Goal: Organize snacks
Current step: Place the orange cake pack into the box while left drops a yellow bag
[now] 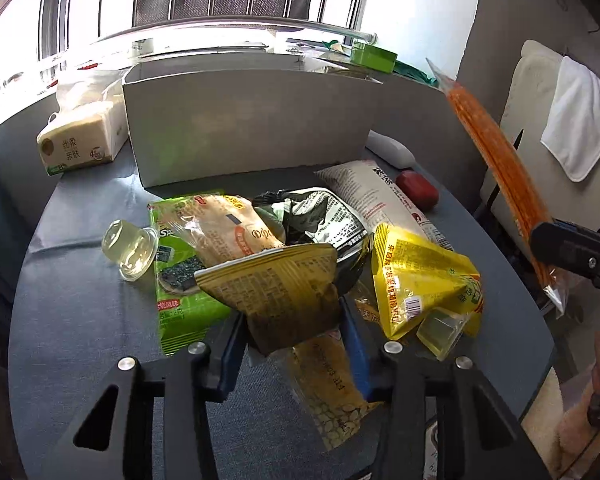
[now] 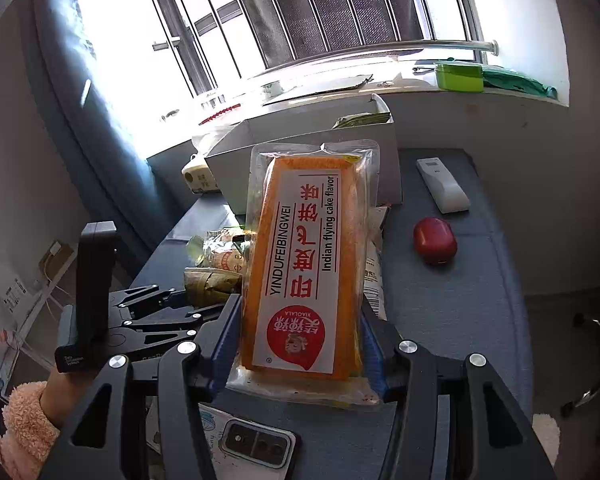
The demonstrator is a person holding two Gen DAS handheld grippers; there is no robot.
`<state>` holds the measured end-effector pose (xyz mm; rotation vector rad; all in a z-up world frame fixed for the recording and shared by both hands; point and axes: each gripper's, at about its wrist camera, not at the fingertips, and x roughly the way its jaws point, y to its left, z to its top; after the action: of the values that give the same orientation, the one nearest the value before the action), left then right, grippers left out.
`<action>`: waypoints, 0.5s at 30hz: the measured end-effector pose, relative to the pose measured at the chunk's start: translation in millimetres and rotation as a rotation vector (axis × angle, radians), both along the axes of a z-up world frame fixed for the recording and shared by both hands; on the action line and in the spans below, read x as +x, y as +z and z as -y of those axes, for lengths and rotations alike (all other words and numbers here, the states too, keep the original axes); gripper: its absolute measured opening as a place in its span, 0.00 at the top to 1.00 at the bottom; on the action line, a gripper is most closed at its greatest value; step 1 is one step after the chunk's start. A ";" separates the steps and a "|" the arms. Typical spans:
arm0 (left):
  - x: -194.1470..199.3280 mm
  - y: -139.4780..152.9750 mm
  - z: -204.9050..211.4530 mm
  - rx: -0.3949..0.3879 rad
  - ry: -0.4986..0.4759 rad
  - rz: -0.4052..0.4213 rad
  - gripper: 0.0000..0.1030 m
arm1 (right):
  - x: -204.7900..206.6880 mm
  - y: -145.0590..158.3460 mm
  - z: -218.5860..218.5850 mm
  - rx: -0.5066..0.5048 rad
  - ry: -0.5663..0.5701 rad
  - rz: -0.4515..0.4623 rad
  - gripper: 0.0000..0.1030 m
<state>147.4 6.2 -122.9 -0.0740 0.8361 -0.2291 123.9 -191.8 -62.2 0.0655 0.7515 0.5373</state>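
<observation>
My left gripper (image 1: pixel 294 320) is shut on a crumpled yellow-olive snack bag (image 1: pixel 276 292), held above a pile of snacks: a green seaweed pack (image 1: pixel 180 280), a clear-wrapped cake (image 1: pixel 228 224), a black-and-white bag (image 1: pixel 324 216), a white bag (image 1: pixel 380 196), a yellow bag (image 1: pixel 420 284) and two jelly cups (image 1: pixel 130 250). My right gripper (image 2: pixel 300 320) is shut on an orange "Indian flying cake" pack (image 2: pixel 304 264), held upright in the air; the pack also shows in the left wrist view (image 1: pixel 496 168). A white cardboard box (image 1: pixel 248 128) stands behind the pile, with a green packet (image 2: pixel 360 120) inside.
The round table has a blue-grey cloth (image 1: pixel 80 320). A tissue pack (image 1: pixel 80 136) stands left of the box. A red case (image 2: pixel 436 242) and a white remote (image 2: pixel 442 186) lie to the right. A phone (image 2: pixel 256 444) lies at the near edge. A green box (image 2: pixel 458 76) sits on the windowsill.
</observation>
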 end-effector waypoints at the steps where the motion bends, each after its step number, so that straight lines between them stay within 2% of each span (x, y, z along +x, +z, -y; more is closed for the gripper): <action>1: -3.5 6.8 -2.4 -0.004 -0.002 0.025 0.53 | 0.5 0.6 -1.6 -0.004 0.001 0.004 0.44; 4: -10.9 32.2 -14.1 -0.011 0.016 0.100 0.53 | 5.1 5.0 -8.6 -0.023 0.003 0.018 0.44; 7: -7.7 61.6 -32.0 -0.061 0.029 0.173 0.53 | 12.5 16.3 -23.0 -0.051 0.025 0.054 0.44; 10: 8.6 85.9 -45.7 -0.092 0.019 0.202 0.53 | 24.2 30.6 -41.4 -0.082 0.047 0.088 0.44; 15: 25.9 118.8 -53.3 -0.135 -0.022 0.235 0.53 | 50.4 55.4 -61.6 -0.068 0.080 0.117 0.44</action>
<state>173.3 59.5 -4.1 -0.1608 0.5874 -0.3090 174.3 -130.2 -6.9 -0.0587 0.6598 0.5864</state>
